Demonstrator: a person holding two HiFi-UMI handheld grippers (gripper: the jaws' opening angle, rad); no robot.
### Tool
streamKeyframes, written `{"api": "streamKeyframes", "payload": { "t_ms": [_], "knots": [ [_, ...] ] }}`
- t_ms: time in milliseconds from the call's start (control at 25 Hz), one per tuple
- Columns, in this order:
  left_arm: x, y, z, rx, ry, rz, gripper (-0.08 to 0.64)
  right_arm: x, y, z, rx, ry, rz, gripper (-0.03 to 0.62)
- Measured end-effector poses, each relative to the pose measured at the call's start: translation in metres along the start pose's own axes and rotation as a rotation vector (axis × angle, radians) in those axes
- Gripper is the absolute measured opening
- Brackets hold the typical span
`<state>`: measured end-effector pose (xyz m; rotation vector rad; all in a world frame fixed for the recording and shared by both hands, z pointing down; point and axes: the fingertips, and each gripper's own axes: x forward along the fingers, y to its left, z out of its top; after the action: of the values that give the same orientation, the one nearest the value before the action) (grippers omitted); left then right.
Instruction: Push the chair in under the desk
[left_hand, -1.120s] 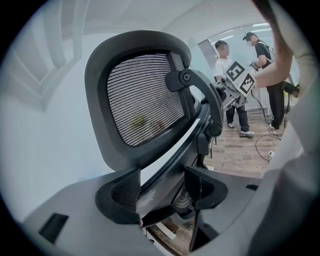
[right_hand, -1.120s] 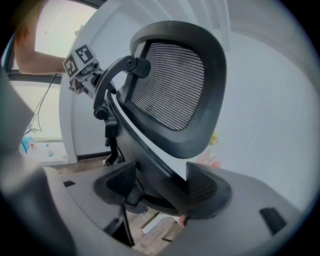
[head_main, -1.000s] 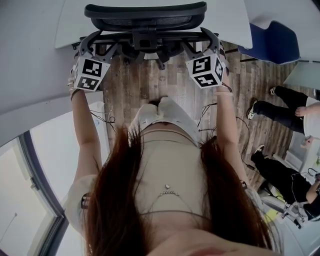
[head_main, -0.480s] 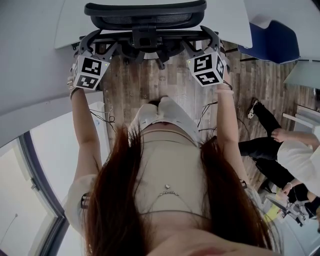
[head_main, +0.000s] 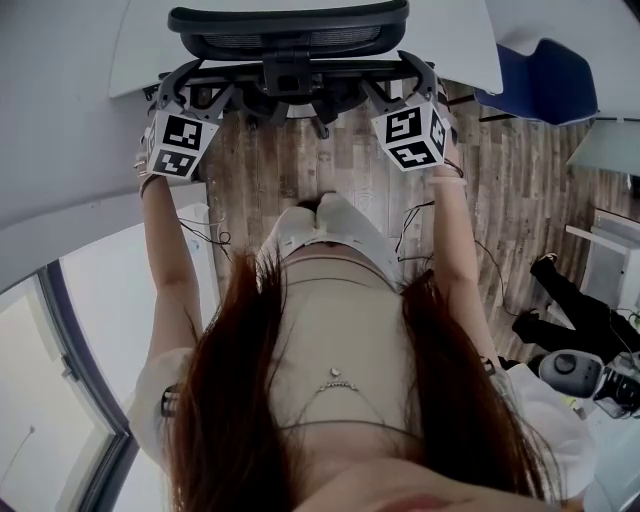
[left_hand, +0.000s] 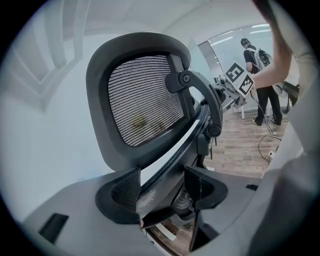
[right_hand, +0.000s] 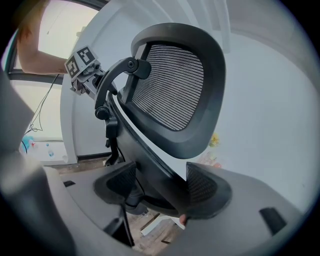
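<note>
The black mesh office chair (head_main: 290, 30) stands with its seat under the white desk (head_main: 140, 40), its headrest at the desk's edge. My left gripper (head_main: 170, 92) sits on the left end of the chair's curved back frame, my right gripper (head_main: 425, 85) on the right end. In the left gripper view the frame bar (left_hand: 170, 157) runs between the jaws of the left gripper (left_hand: 160, 187), against the left pad. In the right gripper view the bar (right_hand: 150, 165) crosses the right gripper (right_hand: 160, 187) and rests against the right pad.
A blue chair (head_main: 545, 80) stands at the far right by the desk. A person in dark trousers (head_main: 580, 315) is at the right edge. Cables (head_main: 410, 225) trail on the wooden floor behind the chair. A white wall and a window lie to the left.
The chair and both grippers have crept slightly toward the desk. The person at the right has walked off toward the lower right.
</note>
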<state>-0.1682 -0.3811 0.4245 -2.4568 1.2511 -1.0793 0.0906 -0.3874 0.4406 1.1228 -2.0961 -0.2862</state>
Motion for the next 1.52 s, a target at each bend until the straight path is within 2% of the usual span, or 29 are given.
{"api": "streamKeyframes", "payload": {
  "t_ms": [360,800,1160,1520],
  "knots": [
    [-0.001,0.000,0.002,0.008,-0.009,0.029,0.272,-0.004,-0.002,-0.002,-0.007,0.003,-0.045,0.311],
    [-0.020,-0.008,-0.001,-0.020,0.000,0.034,0.266,-0.021,0.009,-0.005,0.041,0.021,-0.051,0.310],
    [-0.037,-0.031,0.000,-0.082,-0.019,0.010,0.173,-0.048,0.020,-0.001,0.119,0.009,-0.094,0.236],
    [-0.063,-0.049,-0.003,-0.158,-0.084,0.001,0.084,-0.071,0.039,0.007,0.187,0.003,-0.125,0.175]
  ]
}}
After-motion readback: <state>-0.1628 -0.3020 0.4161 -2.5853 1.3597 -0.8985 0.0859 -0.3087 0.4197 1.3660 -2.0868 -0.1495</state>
